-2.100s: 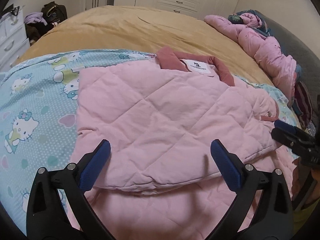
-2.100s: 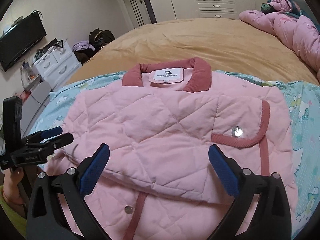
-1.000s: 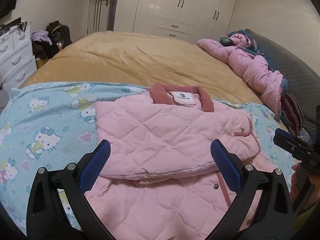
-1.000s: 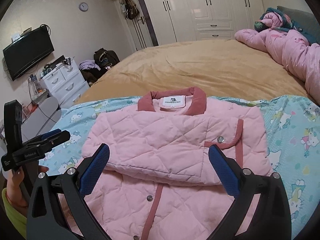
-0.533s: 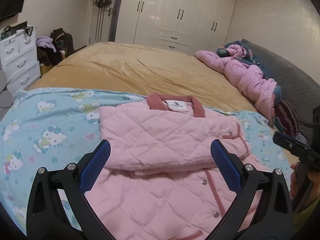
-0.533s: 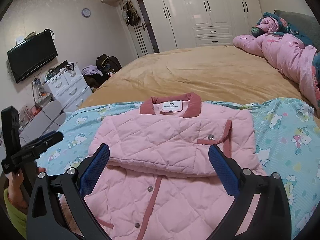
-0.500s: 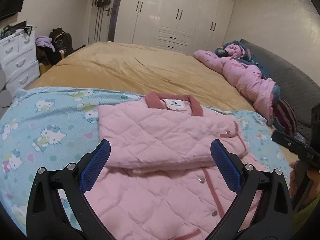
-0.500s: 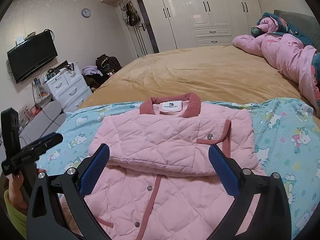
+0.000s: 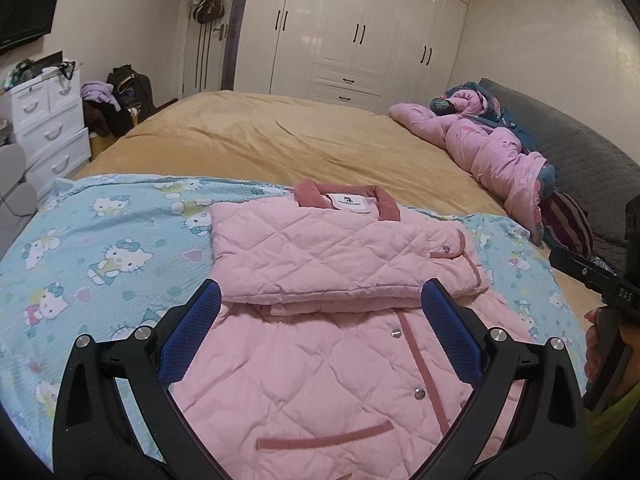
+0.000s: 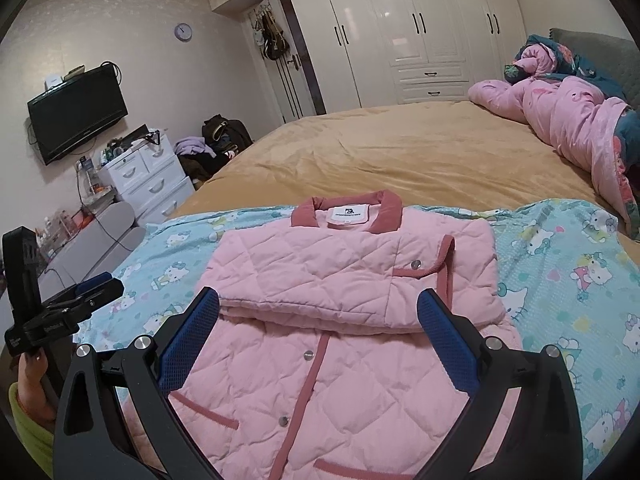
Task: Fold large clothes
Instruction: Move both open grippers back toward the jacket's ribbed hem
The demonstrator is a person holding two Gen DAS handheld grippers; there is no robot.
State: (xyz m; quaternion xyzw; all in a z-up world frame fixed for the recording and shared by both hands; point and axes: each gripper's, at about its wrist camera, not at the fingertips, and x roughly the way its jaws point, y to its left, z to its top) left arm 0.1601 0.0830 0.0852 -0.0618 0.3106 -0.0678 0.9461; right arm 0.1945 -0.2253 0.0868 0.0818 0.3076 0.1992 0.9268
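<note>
Your left gripper [image 9: 320,320] hangs with its blue-padded jaws spread wide and nothing between them; your right gripper [image 10: 318,328] is the same, jaws apart and empty. Both hover above the near half of the pink quilted jacket [image 9: 332,344], not touching it.

Only your right camera shows the left gripper from outside, low at the far left of its frame, gripped by your hand [image 10: 34,384] in a yellow-green cuff. Only your left camera shows the right gripper from outside, at the far right edge; there its tips are cut off.

The jacket lies on the light-blue cartoon-cat sheet [image 9: 92,256], which covers the near part of the bed. Between your jaws you see its front with a dark-pink placket and snaps. Just beyond the jaw tips the sleeves are folded across the chest into a thick band, with a dark-pink collar [image 10: 348,210] and a white label past it. The print on the label is too small to read. The hem runs out of frame under the gripper bodies.

Farther off, the tan bedspread [image 9: 304,140] stretches away, with a bunched pink quilt [image 10: 572,128] well to the right of the jaws. White wardrobes [image 9: 360,32] close the far wall. The right view alone shows a wall television [image 10: 78,112].
</note>
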